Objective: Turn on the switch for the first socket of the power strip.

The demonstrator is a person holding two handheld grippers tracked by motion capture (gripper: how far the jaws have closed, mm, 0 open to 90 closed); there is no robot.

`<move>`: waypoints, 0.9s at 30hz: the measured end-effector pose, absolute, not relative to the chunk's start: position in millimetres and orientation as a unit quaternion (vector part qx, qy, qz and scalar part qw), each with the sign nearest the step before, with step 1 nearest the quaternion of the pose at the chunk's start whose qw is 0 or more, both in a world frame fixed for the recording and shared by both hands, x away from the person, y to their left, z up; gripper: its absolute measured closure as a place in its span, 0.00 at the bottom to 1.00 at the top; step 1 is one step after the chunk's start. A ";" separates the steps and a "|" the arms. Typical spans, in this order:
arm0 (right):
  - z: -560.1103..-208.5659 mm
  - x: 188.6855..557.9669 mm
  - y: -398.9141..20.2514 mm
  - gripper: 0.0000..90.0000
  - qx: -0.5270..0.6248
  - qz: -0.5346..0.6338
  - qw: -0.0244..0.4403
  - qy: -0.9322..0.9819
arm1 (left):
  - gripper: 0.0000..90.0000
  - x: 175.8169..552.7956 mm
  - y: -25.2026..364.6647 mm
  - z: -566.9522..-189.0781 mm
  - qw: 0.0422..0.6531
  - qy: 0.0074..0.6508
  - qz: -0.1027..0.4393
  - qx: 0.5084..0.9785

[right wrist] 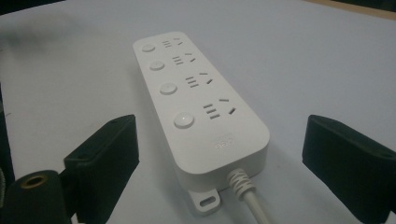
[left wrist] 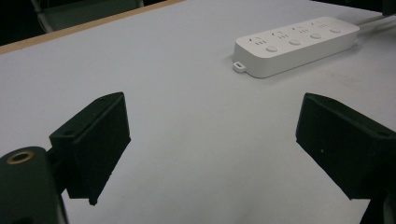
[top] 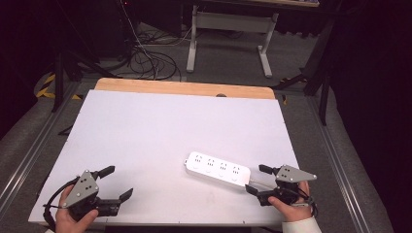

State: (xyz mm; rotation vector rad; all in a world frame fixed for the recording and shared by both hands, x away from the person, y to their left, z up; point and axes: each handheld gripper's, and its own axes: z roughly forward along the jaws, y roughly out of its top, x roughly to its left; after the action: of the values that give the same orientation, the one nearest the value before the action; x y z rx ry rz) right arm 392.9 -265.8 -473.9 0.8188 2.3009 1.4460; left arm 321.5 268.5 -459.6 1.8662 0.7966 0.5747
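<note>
Both tools, left (top: 114,183) and right (top: 256,179), gaped wide; the power strip (top: 217,168) near the counter's (top: 145,126) front-right corner likely awaited grasping.

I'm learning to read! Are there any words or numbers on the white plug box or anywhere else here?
One embossed mark on the power strip, near its cord end, beside the cable: too faint and blurred to read.
The round buttons and socket holes carry no letters or numbers that I can see.
No text shows on the white table or on either pair of tongs.
</note>
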 end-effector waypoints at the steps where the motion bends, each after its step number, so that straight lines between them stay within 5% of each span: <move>1: -476.7 392.6 -264.9 0.13 0.285 0.501 0.146 0.804 | 0.12 321.5 268.7 -459.6 0.494 0.329 0.237 0.769; 27: -486.6 381.9 -260.1 0.13 0.282 0.491 0.165 0.808 | 0.12 321.4 269.0 -459.0 0.487 0.325 0.242 0.774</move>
State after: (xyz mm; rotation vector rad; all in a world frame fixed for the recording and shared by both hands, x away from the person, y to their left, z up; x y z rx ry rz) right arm 381.9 -260.1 -486.6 0.8033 2.3012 1.3998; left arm 321.4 269.0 -459.0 1.8814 0.7901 0.5895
